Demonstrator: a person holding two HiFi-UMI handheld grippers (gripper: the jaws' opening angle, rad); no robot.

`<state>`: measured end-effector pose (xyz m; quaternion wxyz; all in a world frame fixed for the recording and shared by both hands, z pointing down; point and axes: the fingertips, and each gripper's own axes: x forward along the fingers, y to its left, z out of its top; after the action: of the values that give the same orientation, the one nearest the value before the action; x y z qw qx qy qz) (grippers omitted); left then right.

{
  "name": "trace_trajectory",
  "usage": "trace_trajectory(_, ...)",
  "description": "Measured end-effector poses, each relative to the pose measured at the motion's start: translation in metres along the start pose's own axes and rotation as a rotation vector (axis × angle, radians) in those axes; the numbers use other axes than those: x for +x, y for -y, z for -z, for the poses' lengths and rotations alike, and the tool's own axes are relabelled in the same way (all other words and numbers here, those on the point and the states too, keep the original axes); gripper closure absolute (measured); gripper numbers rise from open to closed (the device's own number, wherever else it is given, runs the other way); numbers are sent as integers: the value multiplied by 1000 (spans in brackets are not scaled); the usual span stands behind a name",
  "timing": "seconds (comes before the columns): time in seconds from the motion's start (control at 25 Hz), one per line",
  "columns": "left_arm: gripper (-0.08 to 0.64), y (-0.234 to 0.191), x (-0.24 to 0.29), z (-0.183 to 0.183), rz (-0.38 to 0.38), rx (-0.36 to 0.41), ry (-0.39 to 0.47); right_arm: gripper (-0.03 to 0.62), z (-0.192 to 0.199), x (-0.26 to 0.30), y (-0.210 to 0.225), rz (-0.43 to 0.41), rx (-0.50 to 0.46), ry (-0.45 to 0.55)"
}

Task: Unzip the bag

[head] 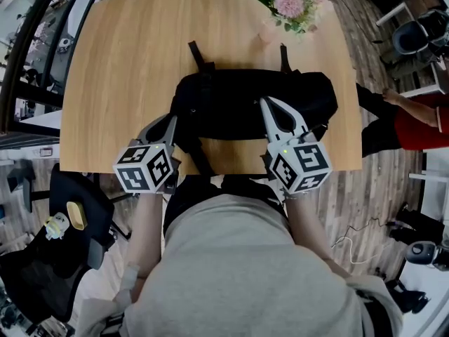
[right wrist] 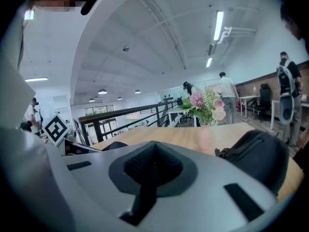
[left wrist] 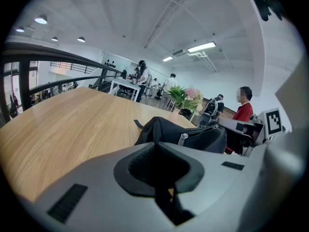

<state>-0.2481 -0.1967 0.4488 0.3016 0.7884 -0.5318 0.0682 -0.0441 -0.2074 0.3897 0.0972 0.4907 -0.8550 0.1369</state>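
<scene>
Wooden table (head: 112,83) in a big open office, and the black bag (head: 245,100) lies lengthwise across its middle, a bit closer to the near edge, with one strap (head: 200,58) trailing toward the far edge. It looks like soft, floppy fabric and probably pretty light, so I expect it to bunch up and slide on that smooth wood as soon as I tug the zip. From the left gripper view I see a small silvery metal bit (left wrist: 182,138) on top. It's likely the zip pull, but I can't swear to it. It's tiny and probably slick, so I'd pinch it squarely and clamp the fabric next to the zip end with the other tong.

The left gripper (head: 170,121) sits at the bag's near-left end and the right gripper (head: 270,107) at its near-right. Both have their jaws pressed together with nothing between them. I can't tell if either actually touches the bag.

A vase of flowers (head: 291,2) stands at the far edge, well apart from the bag.
</scene>
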Motion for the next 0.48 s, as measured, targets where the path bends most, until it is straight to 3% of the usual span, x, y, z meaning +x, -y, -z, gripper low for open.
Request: trace_trajectory(0.48,525,1,-3,2,-80,17,32,581,-3,-11,19,-28,-3,25)
